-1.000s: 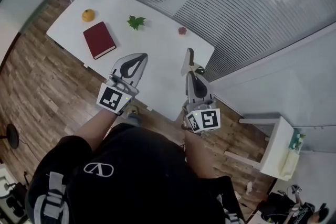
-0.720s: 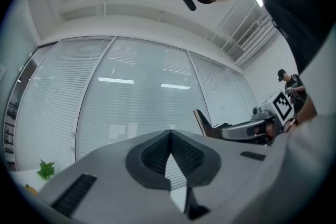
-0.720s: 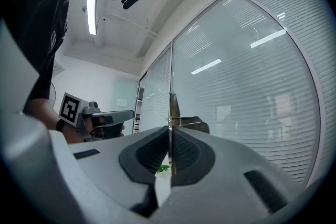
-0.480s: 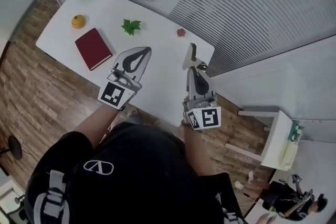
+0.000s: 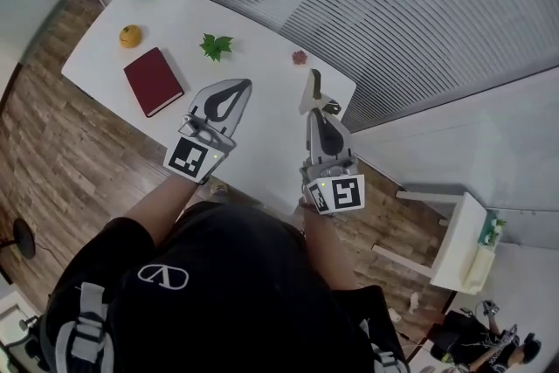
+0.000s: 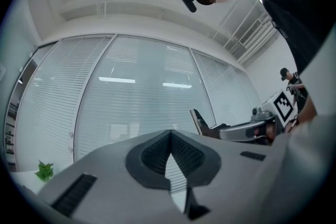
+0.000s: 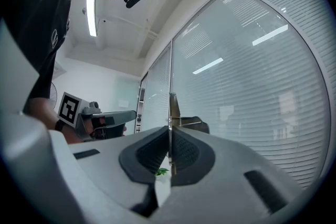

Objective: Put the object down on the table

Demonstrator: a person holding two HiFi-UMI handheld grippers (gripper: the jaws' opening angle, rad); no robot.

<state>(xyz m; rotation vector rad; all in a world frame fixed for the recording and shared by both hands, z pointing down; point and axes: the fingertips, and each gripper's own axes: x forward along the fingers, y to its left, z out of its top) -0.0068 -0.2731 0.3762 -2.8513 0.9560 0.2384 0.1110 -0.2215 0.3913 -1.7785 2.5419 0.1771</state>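
Flat tool (image 5: 312,92) pinched edge-on in the right gripper (image 5: 318,116), pads pressed tight on the thin body, held about level above the right end of the white table (image 5: 262,140) and apparently not yet touching it. Left gripper (image 5: 241,86) alongside, tips closed together on nothing, hovering nearer the middle of the table. To set down well: lower first, then roll the wrist to land on a broad face, not on the thin edge. Aim for the bare patch straight ahead, well apart from the red book (image 5: 153,81) and not too near the table's right-hand edge. Part the pads only after laying it flat, to avoid a drop or a clatter. Draw back along the line of the jaws, not sideways, to avoid dragging it. Thin, stiff and plate-like by the look of it, pale on the face with a dark narrow end and a dull brownish metal sheen in the right gripper view. Exact kind hard to tell, perhaps a knife or scraper. Likely to skate on a tabletop so smooth and hard. Pads dark, ribbed, rubbery. Book flat and rectangular with a matte cover. Farther off, a round orange fruit (image 5: 130,35) and a jagged green leaf (image 5: 217,44).
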